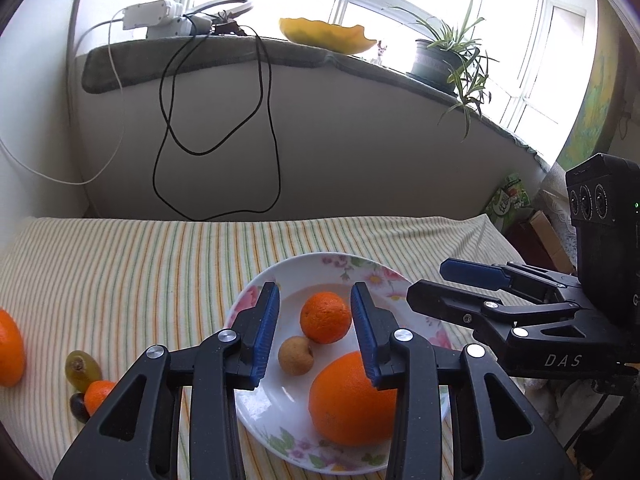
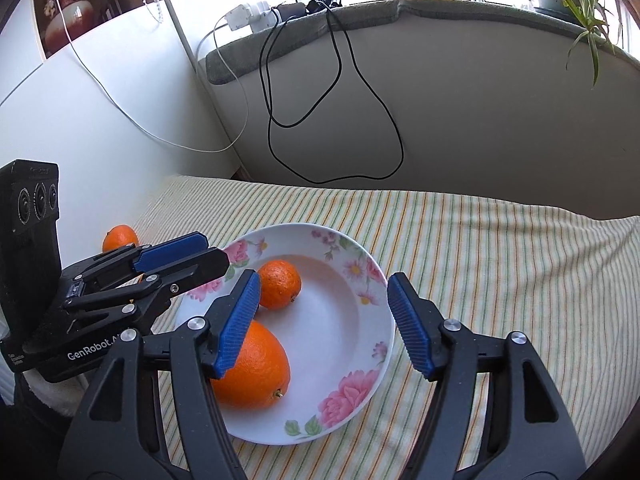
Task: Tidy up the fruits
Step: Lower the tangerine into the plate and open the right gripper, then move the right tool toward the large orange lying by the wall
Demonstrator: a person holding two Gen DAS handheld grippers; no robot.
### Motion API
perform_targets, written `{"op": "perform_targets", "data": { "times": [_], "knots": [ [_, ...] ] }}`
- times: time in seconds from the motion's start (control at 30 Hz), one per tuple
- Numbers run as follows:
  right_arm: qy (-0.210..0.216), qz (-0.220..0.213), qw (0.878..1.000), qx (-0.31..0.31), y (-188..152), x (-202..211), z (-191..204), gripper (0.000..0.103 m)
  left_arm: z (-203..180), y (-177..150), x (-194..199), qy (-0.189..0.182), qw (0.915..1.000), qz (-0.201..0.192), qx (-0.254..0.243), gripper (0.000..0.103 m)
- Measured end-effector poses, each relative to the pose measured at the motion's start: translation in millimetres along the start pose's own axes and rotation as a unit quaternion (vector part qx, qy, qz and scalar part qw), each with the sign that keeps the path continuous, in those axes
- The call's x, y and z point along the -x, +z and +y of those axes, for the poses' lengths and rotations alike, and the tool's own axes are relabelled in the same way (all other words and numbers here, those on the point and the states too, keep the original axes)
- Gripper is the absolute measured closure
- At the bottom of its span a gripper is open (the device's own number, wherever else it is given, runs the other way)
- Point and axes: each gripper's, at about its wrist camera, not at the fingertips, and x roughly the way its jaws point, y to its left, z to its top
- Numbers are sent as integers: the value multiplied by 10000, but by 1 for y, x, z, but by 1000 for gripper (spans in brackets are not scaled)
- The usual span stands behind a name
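A white floral plate [image 1: 260, 412] [image 2: 352, 356] on the striped cloth holds a large orange [image 1: 348, 400] [image 2: 256, 368], a small tangerine [image 1: 325, 317] [image 2: 279, 285] and a tan longan [image 1: 296, 355]. My left gripper [image 1: 316, 334] is open and empty above the plate. My right gripper [image 2: 324, 326] is open and empty over the plate; it also shows in the left wrist view [image 1: 428, 284]. Left of the plate lie an orange [image 1: 10, 348] [image 2: 120, 239], a green grape [image 1: 82, 368], a small tangerine [image 1: 98, 396] and a dark grape [image 1: 79, 408].
The striped cloth [image 1: 120, 272] covers the table, which ends at a wall below a windowsill. Black cables [image 1: 216, 120] hang down the wall. A yellow dish [image 1: 326, 36] and a potted plant [image 1: 444, 60] stand on the sill. Boxes [image 1: 536, 224] sit at the far right.
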Motion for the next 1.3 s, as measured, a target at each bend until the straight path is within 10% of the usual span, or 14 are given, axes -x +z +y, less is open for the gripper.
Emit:
{"op": "perform_targets", "data": {
  "times": [0.37, 0.8, 1.3],
  "knots": [
    [-144, -202, 9997, -56, 0, 18, 8, 16, -2, -4, 26, 76, 9998, -167, -46, 67],
    [-89, -449, 9988, -172, -3, 32, 20, 16, -2, -10, 59, 255, 9986, -442, -96, 41],
    [164, -432, 9985, 290, 2, 30, 71, 16, 26, -24, 100, 594, 9958, -688, 66, 40]
  ]
}}
